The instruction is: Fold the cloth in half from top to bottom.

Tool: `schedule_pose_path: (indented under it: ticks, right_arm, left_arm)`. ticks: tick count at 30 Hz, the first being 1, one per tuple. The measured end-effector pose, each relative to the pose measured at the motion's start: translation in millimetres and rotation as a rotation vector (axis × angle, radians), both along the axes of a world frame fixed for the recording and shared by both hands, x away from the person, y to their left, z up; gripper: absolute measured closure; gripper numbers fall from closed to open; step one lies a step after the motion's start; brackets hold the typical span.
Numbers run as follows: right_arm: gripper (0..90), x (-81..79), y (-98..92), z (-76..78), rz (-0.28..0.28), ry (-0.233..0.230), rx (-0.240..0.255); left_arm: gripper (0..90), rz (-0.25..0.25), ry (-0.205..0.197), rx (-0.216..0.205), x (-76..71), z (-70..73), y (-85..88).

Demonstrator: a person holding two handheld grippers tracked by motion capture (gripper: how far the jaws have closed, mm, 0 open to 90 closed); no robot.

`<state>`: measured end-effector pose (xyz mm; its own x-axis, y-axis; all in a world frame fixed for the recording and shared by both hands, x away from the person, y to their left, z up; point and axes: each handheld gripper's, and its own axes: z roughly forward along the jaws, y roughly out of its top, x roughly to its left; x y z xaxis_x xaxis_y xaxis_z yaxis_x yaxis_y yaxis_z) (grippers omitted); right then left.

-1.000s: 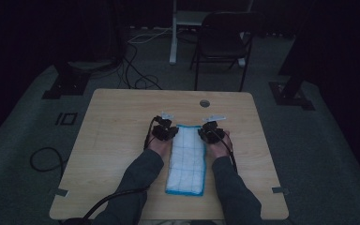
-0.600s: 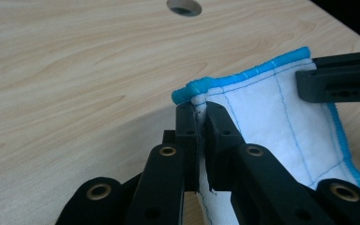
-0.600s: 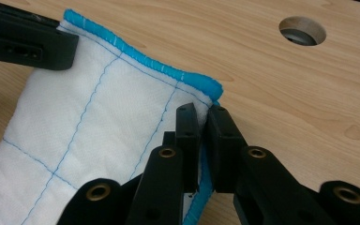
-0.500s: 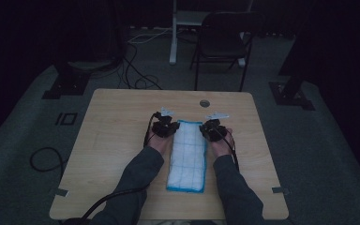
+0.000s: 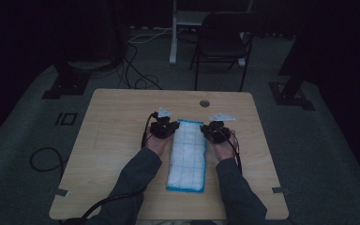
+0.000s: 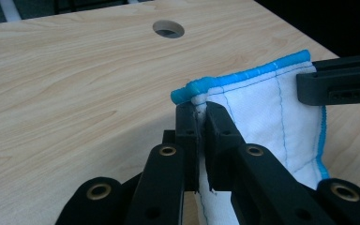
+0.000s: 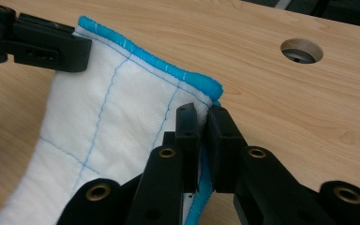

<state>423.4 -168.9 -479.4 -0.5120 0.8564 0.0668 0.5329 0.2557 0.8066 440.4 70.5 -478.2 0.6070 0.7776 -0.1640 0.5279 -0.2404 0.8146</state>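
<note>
Dim room, dark floor around a pale wood worktop (image 5: 112,154). Nearest the camera, two grey sleeves come in over the worktop's near edge, one on each side of a white quilted cloth (image 5: 187,154) with blue binding. Cloth lies lengthwise between the forearms, its near end flat on the wood.

Left claw (image 5: 165,129): jaws pinched narrow on the cloth's far left corner; in the left gripper view (image 6: 200,115) the blue-bound corner stands up just beyond the jaw tips, white fabric trailing down to their right.

Right claw (image 5: 214,132): jaws likewise closed tight on the far right corner; in the right gripper view (image 7: 204,117) the blue edge runs away to the left of its tips, toward the other claw, and the fabric sags below them.

Far edge of the cloth spans taut-ish between the two claws and is raised off the wood; both corners held, cloth between them curving down.

Beyond the claws: a round cable hole (image 5: 204,103) in the worktop. Further off, on the floor: a dark folding chair (image 5: 222,44), loose cables (image 5: 136,70), black stand bases either side.
</note>
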Motion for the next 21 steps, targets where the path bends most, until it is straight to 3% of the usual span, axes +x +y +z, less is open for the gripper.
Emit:
schedule_pose_path:
  ticks: [21]
  right_arm:
    - [84.7,-35.6,-1.2,4.0,0.025,-0.057,-0.004]
  left_arm:
    - [85.6,-0.035,-0.050,-0.051,-34.2,9.0,6.5]
